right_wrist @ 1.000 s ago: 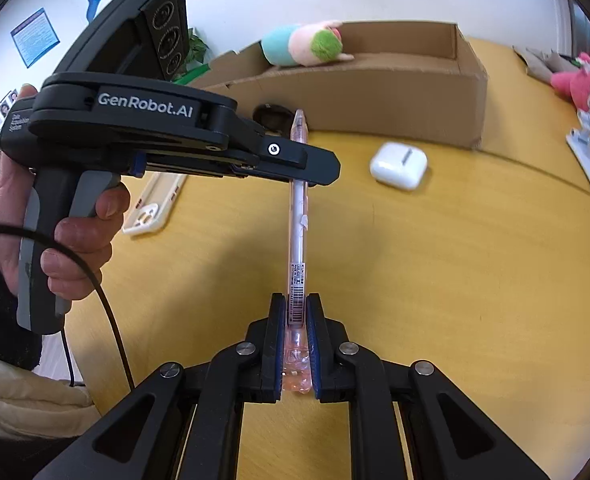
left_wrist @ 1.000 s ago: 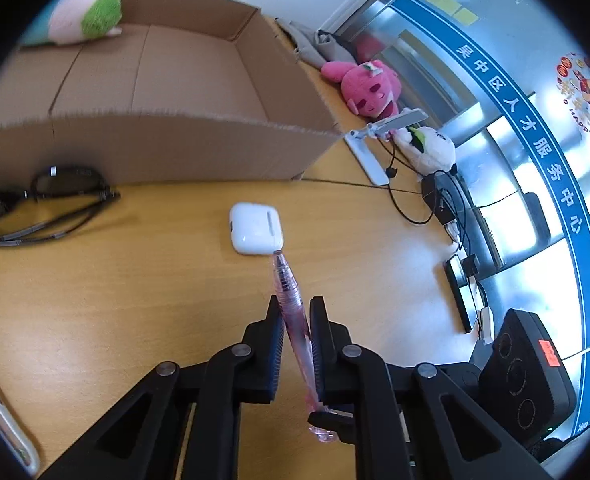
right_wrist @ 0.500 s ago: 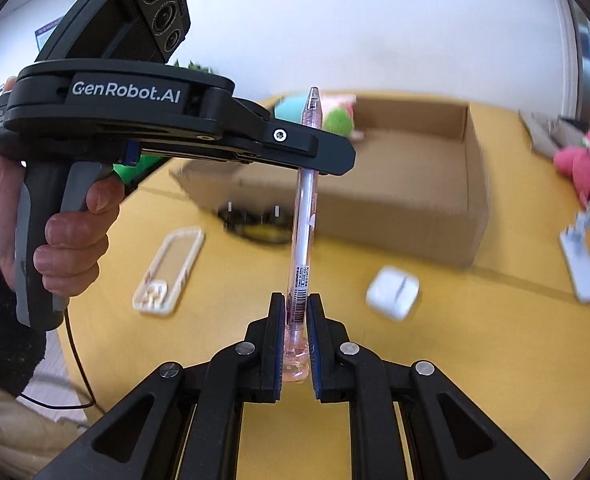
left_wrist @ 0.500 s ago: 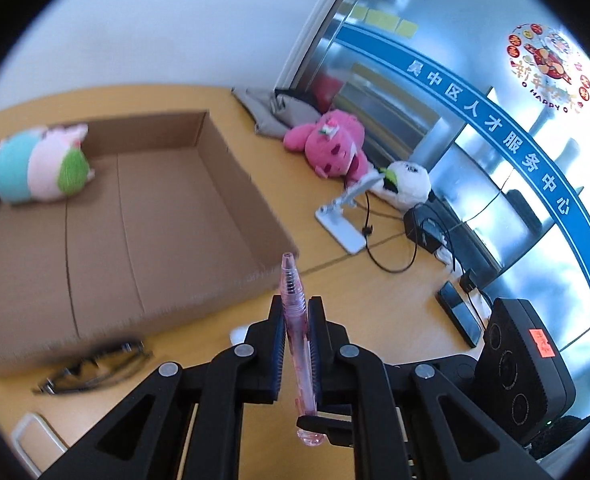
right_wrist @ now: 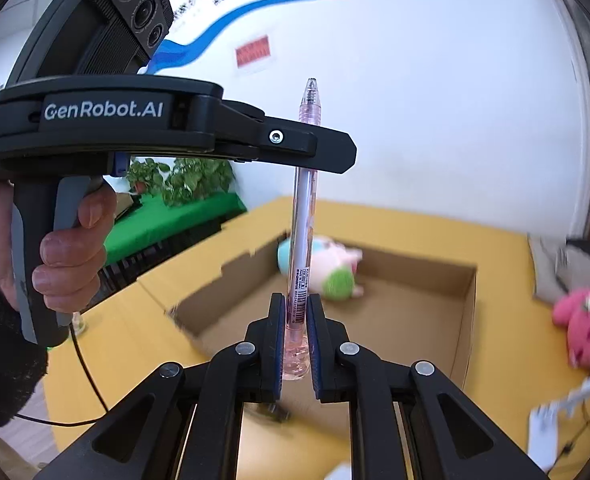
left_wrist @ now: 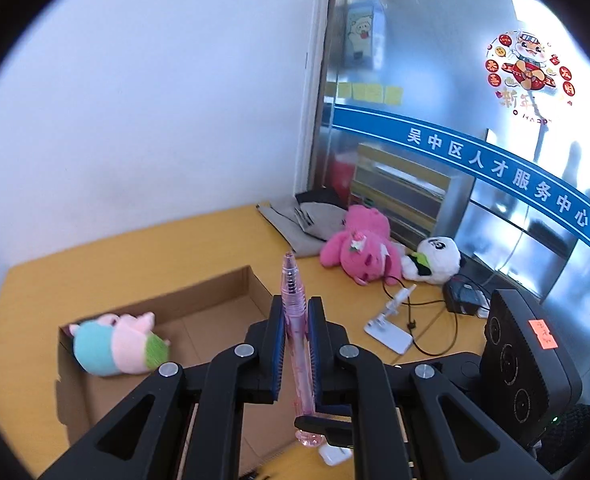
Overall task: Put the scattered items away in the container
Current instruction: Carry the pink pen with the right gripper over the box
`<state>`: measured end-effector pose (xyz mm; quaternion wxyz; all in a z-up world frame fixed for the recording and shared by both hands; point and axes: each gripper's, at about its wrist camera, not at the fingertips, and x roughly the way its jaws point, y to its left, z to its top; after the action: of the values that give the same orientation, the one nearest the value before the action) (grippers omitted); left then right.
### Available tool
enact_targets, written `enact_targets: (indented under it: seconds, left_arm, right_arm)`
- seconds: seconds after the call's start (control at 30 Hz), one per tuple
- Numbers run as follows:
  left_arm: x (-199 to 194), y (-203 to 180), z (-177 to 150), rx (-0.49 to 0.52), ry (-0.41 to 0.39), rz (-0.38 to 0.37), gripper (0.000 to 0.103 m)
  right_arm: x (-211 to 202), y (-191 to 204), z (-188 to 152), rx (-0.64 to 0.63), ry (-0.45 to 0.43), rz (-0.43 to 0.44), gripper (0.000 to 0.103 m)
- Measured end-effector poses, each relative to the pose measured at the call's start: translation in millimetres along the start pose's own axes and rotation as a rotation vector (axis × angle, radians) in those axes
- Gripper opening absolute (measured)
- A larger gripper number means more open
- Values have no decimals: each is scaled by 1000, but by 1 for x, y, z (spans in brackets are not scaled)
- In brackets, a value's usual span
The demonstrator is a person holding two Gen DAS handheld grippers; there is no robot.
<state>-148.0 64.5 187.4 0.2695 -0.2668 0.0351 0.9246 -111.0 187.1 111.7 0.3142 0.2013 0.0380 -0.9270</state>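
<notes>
A clear pink pen [left_wrist: 295, 320] is held by both grippers at once, high above the table. My left gripper [left_wrist: 295, 312] is shut on its upper half. My right gripper [right_wrist: 296, 312] is shut on its bottom end, and the pen [right_wrist: 305, 208] stands upright with its tip up. The left gripper [right_wrist: 327, 152] crosses the pen from the left in the right wrist view. The open cardboard box [right_wrist: 467, 304] lies below, with a blue, pink and green plush toy [left_wrist: 115, 346] inside. A white earbud case [left_wrist: 333, 454] shows under the fingers.
A pink plush [left_wrist: 359, 248], a panda plush [left_wrist: 435, 260], grey cloth [left_wrist: 303, 220], a white phone stand [left_wrist: 387, 328] with cables and a black charger [left_wrist: 461, 300] lie on the wooden table right of the box. Green plants [right_wrist: 183, 176] stand far left.
Both grippers have lifted the pen from near the table to high above the box, and both views have tilted upward. The glasses and phone case have dropped out of view.
</notes>
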Motion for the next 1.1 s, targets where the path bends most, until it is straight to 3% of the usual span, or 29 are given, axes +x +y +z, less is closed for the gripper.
enact_targets:
  seconds: [0.17, 0.33, 0.53, 0.77, 0.9, 1.1]
  left_arm:
    - [12, 21, 13, -3, 4, 27, 9]
    - [56, 59, 20, -55, 72, 25, 9]
    - [129, 112, 12, -145, 187, -6, 9]
    - [220, 153, -18, -236, 342, -34, 9]
    - [264, 176, -37, -300, 415, -49, 9]
    - [309, 203, -57, -373, 494, -16, 10]
  right_arm:
    - [30, -7, 18, 12, 2, 24, 11]
    - [74, -30, 24, 104, 73, 68, 11]
    - [138, -72, 15, 241, 231, 111, 11]
    - [213, -118, -20, 385, 466, 126, 11]
    - [245, -139, -40, 463, 556, 126, 11]
    - [287, -161, -62, 536, 659, 103, 11]
